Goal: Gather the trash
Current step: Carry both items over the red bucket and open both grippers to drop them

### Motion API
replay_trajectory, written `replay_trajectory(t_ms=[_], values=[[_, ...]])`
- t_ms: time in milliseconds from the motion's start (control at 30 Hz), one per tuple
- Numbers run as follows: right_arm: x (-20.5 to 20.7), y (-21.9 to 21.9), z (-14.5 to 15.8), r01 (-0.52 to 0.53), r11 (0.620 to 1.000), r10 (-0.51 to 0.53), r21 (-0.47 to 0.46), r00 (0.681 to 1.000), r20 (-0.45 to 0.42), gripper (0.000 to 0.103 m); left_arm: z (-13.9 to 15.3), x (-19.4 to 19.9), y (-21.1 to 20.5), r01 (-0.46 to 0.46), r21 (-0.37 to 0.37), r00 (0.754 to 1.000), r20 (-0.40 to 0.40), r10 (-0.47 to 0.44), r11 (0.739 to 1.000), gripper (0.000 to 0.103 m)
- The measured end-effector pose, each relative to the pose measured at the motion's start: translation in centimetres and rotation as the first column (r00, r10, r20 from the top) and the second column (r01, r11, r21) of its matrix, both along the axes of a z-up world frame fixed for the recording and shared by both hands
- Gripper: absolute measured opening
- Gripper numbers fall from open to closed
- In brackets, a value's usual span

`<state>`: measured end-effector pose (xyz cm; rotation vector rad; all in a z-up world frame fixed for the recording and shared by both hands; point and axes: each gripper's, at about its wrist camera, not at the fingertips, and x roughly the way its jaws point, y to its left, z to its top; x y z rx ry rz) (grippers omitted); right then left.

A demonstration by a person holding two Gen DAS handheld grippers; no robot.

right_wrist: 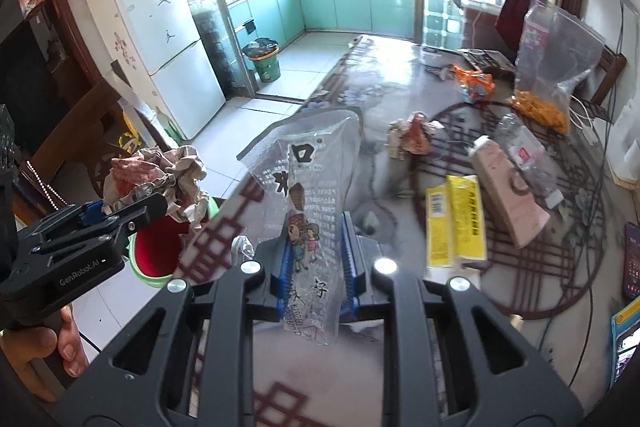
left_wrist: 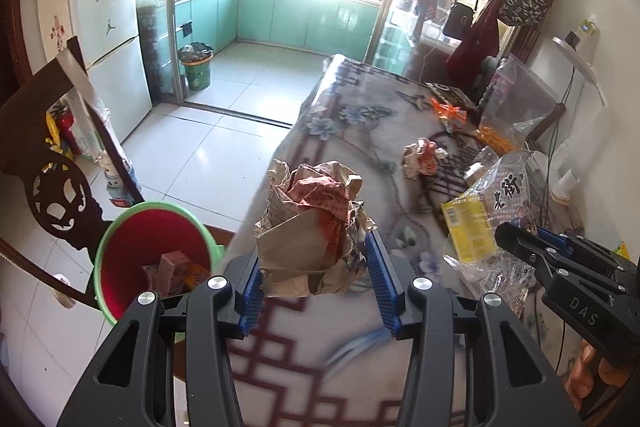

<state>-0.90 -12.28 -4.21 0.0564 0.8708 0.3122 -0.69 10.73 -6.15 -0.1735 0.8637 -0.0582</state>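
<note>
i have both tongs loaded. my left gripper [left_wrist: 314,281] is closed on a crumpled paper wad [left_wrist: 316,227], the blue pads pressing its lower sides, and it hangs over the table [left_wrist: 352,131] edge, just beside the red bin [left_wrist: 154,259] with the green rim. the bin sits on the floor side of that edge and already has a carton or two at the bottom. my right gripper [right_wrist: 316,269] is clamped on a clear printed snack bag [right_wrist: 310,203], which stands up between the pads and droops a little at the top; it is over the table, farther from the bin than the wad.

my worry is the drop. the wad looks wide next to the bin mouth, and from the left wrist view it is not yet above the opening, so letting go here would likely bounce it off the rim or the table edge onto the tiles. the bag is light and floppy; i judge it could cling to a pad or drift past the bin when released. both tongs heading for the same mouth could also knock together.

more trash waits on the table beyond the bin: another small paper wad [right_wrist: 412,137], a yellow box [right_wrist: 456,223], a pink carton [right_wrist: 508,191] and an orange wrapper [right_wrist: 474,83].
</note>
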Motion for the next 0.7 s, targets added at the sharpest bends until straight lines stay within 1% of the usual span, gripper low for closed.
replay_trajectory(t_ms=[367, 700], values=[[0.0, 6.7, 0.1, -0.032, 0.999, 0.032, -0.022, 0.999, 0.002, 0.022, -0.9, 0.4, 7.2, -0.038, -0.004, 0.999, -0.011, 0.038, 0.999, 0.044], [0.9, 11.7, 0.1, -0.067, 0.997, 0.067, -0.04, 0.998, -0.002, 0.022, -1.7, 0.9, 11.8, -0.071, -0.007, 0.997, -0.021, 0.071, 0.997, 0.044]])
